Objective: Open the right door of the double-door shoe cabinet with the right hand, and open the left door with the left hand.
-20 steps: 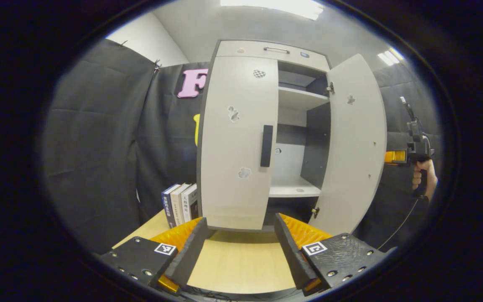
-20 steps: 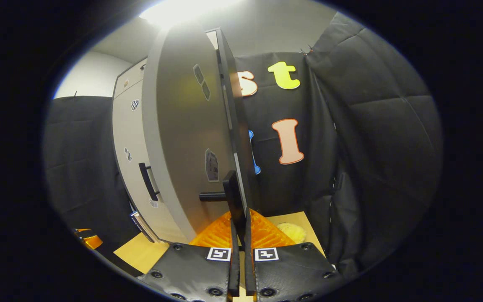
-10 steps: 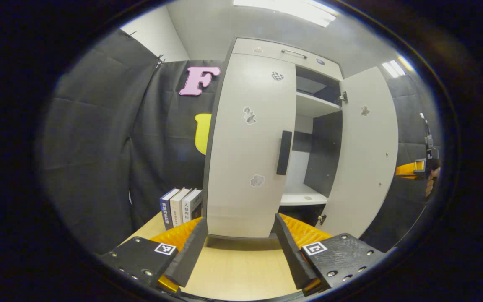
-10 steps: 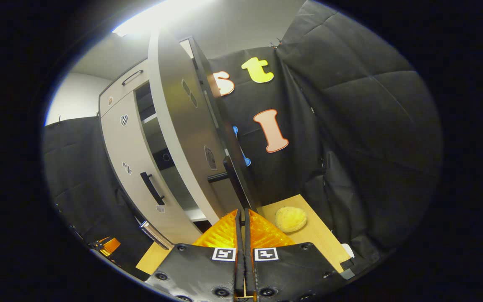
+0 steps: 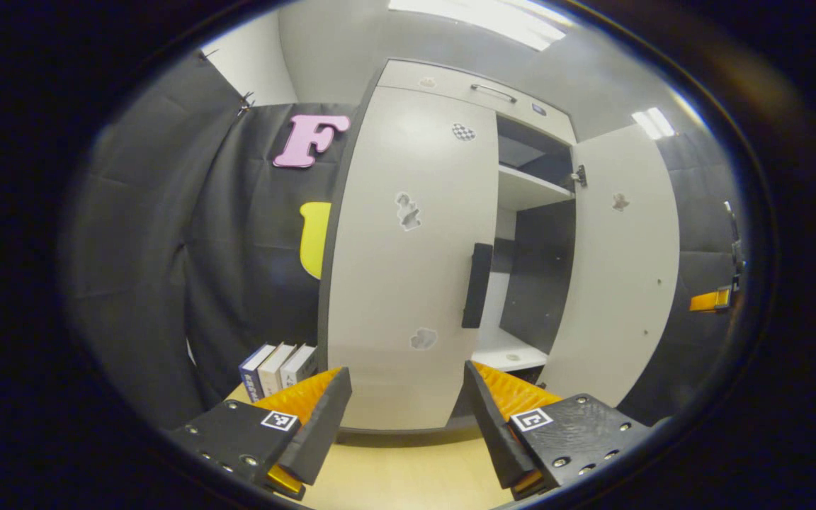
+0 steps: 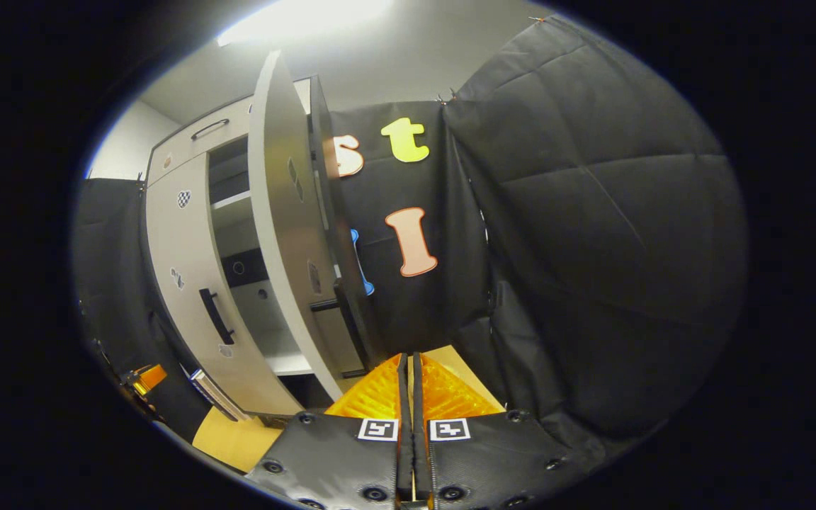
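Half done: right door swung open, left door untouched; left gripper spread, right gripper pressed together, empty.

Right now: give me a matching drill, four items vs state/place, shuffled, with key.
Column one:
1. left door
2. right door
3. left gripper
4. right gripper

Column two:
A. fingers together, nothing between them
B. swung open, inner shelves exposed beside it
C. fingers spread apart, facing the cabinet front
D. closed, its dark handle ungrasped

Pairs: 1-D, 2-B, 3-C, 4-A
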Demonstrator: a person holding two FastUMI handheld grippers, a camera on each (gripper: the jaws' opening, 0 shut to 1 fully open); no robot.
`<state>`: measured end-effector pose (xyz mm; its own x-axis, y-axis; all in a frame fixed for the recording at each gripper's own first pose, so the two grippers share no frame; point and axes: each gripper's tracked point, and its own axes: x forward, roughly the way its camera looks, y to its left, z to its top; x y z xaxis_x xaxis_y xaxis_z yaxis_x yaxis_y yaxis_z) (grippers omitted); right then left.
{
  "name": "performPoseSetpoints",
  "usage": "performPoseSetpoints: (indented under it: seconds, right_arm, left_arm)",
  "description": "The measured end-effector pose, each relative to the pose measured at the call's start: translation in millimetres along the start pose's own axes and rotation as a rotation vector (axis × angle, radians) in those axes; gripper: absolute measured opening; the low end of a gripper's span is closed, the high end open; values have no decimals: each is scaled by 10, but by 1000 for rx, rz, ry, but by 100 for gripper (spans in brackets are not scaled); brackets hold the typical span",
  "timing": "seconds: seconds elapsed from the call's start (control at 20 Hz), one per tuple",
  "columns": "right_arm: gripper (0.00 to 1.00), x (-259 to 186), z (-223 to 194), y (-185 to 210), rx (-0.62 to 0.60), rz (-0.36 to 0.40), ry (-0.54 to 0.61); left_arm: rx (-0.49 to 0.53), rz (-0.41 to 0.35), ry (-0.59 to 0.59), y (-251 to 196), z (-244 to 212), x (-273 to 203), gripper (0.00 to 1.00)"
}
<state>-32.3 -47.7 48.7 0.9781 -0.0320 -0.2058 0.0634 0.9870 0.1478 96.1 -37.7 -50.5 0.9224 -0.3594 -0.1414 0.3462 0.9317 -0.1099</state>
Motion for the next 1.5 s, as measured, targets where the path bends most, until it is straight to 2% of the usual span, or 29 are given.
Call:
performPoseSetpoints:
  seconds: [0.2, 0.25, 0.3, 0.35, 0.4, 0.55, 0.7, 0.8, 1.05, 1.1, 1.15, 1.2, 1.35, 1.4, 1.5]
  right_arm:
    - [2, 269, 52, -123, -18, -33, -44]
    - [2, 354, 81, -189, -24, -40, -51]
    - [2, 443, 99, -244, -22, -46, -54]
    - [0, 552, 144, -280, -17, -45, -60]
    - [2, 648, 171, -300, -13, -42, -69]
    - [3, 910, 237, -418, -38, -48, -93]
    - [17, 1120, 195, -490, -69, -42, -89]
    - [26, 1245, 157, -561, -84, -44, -89]
    - [84, 1535, 59, -629, -141, -33, -73]
    - [91, 1557, 40, -675, -165, -35, -71]
    - [94, 1604, 20, -698, -186, -37, -63]
    - [99, 1650, 0, -716, -199, -35, -59]
    - [99, 1802, -32, -746, -190, -17, -48]
    - [99, 1841, -47, -739, -179, -7, -43]
    - [99, 1927, -43, -768, -165, 11, -39]
  left_arm:
    - [-8, -41, -26, -293, 208, 424, 89]
    - [0, -34, -31, -334, 246, 516, 93]
    - [5, -29, -34, -380, 285, 628, 89]
    - [7, -23, -41, -427, 332, 727, 93]
    - [7, -19, -47, -476, 370, 827, 89]
    - [28, -8, -53, -607, 467, 1087, 90]
    - [71, 54, -72, -599, 563, 1308, 89]
    - [73, 51, -71, -705, 575, 1447, 89]
    - [71, 60, -64, -892, 574, 1742, 89]
    - [84, 70, -64, -906, 579, 1794, 89]
    - [98, 79, -67, -918, 609, 1837, 92]
    - [110, 89, -71, -940, 620, 1868, 89]
    - [141, 114, -86, -1007, 696, 1921, 89]
    - [148, 133, -89, -1003, 706, 1950, 75]
    - [160, 137, -82, -1063, 703, 1984, 71]
